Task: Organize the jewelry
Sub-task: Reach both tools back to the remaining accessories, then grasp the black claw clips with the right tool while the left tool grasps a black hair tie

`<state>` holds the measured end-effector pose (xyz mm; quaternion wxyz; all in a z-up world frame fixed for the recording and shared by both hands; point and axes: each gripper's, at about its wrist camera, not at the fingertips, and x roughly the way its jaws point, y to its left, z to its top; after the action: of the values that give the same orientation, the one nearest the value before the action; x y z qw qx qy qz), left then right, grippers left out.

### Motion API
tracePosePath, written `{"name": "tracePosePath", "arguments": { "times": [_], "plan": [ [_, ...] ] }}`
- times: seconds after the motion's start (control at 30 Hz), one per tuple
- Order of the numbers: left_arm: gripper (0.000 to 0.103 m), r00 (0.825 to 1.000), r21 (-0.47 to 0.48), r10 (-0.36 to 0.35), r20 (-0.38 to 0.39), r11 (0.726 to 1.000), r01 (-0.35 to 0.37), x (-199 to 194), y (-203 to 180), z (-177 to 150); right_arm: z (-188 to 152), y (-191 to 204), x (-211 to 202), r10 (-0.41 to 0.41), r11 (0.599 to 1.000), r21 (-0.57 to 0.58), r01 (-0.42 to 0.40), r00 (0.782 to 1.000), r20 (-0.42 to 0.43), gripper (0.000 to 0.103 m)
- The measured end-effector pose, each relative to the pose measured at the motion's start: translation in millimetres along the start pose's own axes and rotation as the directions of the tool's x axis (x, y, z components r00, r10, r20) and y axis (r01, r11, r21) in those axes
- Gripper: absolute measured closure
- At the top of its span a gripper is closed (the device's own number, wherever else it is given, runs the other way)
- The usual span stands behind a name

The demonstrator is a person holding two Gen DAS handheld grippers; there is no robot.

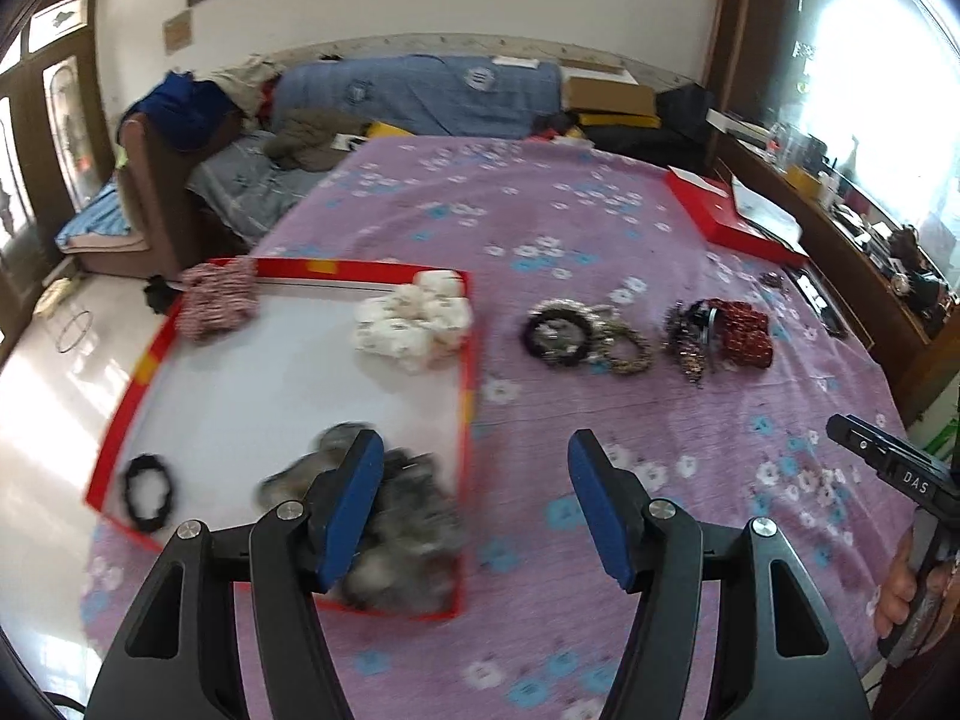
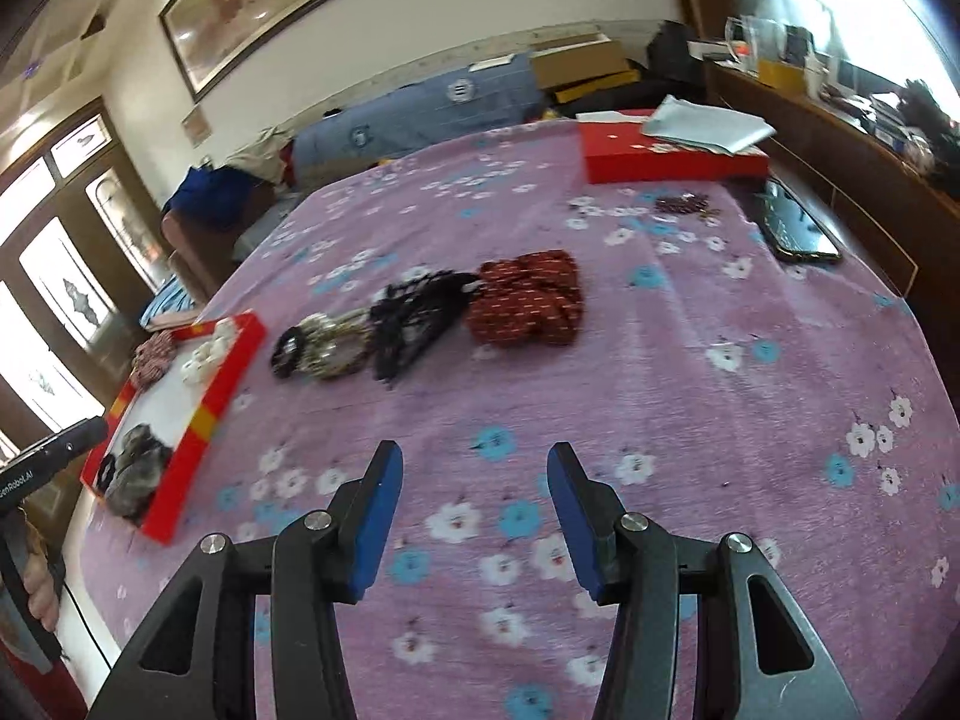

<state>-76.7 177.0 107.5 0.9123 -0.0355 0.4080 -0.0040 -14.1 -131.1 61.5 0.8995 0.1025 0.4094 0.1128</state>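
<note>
A red-rimmed tray point(image 1: 468, 360) with a white floor lies on the purple flowered bedspread. In it are a pink scrunchie point(image 1: 219, 297), a white one point(image 1: 414, 318), a thin black one point(image 1: 150, 492) and a grey fuzzy pile point(image 1: 402, 534). My left gripper point(image 1: 477, 450) is open and empty, over the tray's near right corner. On the bedspread lie dark beaded hair ties point(image 2: 324, 348), a black lacy piece point(image 2: 420, 312) and a dark red scrunchie point(image 2: 528, 297). My right gripper point(image 2: 474, 456) is open and empty, well short of them.
A red box lid point(image 2: 672, 159) with papers lies at the far side. A phone point(image 2: 798, 228) and a small bead string point(image 2: 684, 204) lie near the right edge. A wooden desk stands right; a sofa with clothes lies beyond the bed.
</note>
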Motion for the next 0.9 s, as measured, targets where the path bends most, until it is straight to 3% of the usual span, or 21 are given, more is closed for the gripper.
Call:
{"name": "tracePosePath", "arguments": {
  "times": [0.27, 0.53, 0.73, 0.9],
  "plan": [
    [0.040, 0.992, -0.034, -0.096, -0.083, 0.995, 0.093, 53.7, -28.9, 37.1, 16.0, -7.7, 22.0, 0.009, 1.000, 0.029, -0.008, 1.000, -0.021, 0.049],
    [0.041, 0.975, -0.125, -0.177, -0.136, 0.979, 0.160, 105.3, -35.6, 70.3, 38.0, 15.4, 57.5, 0.086, 0.996, 0.030, -0.084, 0.994, -0.073, 0.049],
    [0.041, 0.977, -0.141, -0.153, -0.147, 0.981, 0.132, 140.2, -35.2, 85.1, 56.9, 35.3, 87.9, 0.101, 0.994, 0.040, -0.098, 0.992, -0.079, 0.048],
    [0.042, 0.969, -0.135, -0.149, -0.195, 0.983, 0.124, 165.7, -30.6, 88.4, 66.0, 36.0, 107.6, 0.100, 0.993, 0.071, -0.094, 0.991, -0.088, 0.048]
  ]
}}
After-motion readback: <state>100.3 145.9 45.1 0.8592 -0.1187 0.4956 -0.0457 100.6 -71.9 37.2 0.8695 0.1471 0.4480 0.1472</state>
